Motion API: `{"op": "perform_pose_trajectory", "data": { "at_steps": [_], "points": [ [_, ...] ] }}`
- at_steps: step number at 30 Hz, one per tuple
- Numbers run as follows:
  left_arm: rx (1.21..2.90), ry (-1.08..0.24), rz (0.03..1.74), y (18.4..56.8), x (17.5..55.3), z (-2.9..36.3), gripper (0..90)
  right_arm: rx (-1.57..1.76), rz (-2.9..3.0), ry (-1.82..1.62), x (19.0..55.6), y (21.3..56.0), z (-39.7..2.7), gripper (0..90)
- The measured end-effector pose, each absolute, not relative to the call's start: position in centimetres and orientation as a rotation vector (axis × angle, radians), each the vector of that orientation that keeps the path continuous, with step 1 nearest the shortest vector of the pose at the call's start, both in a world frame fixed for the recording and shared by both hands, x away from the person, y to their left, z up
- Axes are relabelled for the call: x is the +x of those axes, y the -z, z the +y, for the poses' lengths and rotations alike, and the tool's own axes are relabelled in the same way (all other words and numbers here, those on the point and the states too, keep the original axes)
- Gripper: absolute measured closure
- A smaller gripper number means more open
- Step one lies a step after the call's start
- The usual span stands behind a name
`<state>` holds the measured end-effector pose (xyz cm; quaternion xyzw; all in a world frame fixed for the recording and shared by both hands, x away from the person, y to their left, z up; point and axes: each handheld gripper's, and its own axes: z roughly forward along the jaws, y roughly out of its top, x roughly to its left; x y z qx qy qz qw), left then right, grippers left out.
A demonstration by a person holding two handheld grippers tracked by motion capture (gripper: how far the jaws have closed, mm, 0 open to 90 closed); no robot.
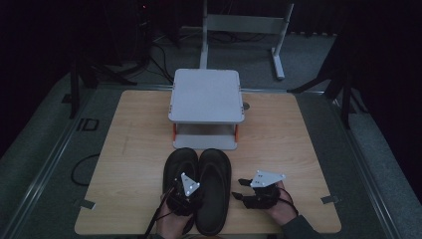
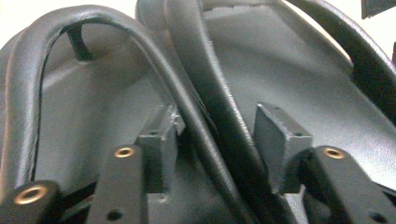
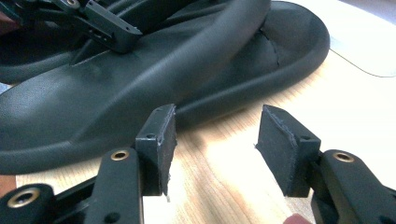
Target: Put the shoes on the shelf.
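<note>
Two black sandals lay side by side at the near edge of the wooden table, toes pointing away from the person. On the left sandal sat the left gripper, held from below by the person's left hand. In the left gripper view its two jaws stood either side of the adjoining straps where the two sandals meet, one pad against the left sandal's strap and the other close against the right sandal's strap; whether both pads pressed firmly could not be told. Just beside the right sandal, the right gripper rested low over bare wood in the right hand, jaws parted with nothing between them, tips aimed at that sandal's outer edge without touching it. Farther back, just beyond the sandals' toes, stood a small grey two-tier rack with orange posts. Beyond the table, a white metal frame rose from the carpeted floor.
</note>
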<state>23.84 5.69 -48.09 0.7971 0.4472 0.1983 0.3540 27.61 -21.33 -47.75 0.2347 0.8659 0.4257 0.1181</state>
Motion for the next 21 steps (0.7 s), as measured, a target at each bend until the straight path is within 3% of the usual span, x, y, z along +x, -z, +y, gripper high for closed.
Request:
{"op": "perform_pose_trajectory", "data": {
  "at_steps": [11,21],
  "points": [
    [2.068,-0.535,1.199,47.8,23.7,8.5,73.6,0.691,2.530,-1.244,27.7,47.8,-21.3,46.5],
    [2.048,-0.557,1.197,47.4,23.8,10.0,75.2,0.698,2.523,-1.245,27.7,47.8,-21.5,46.5]
  ]
}}
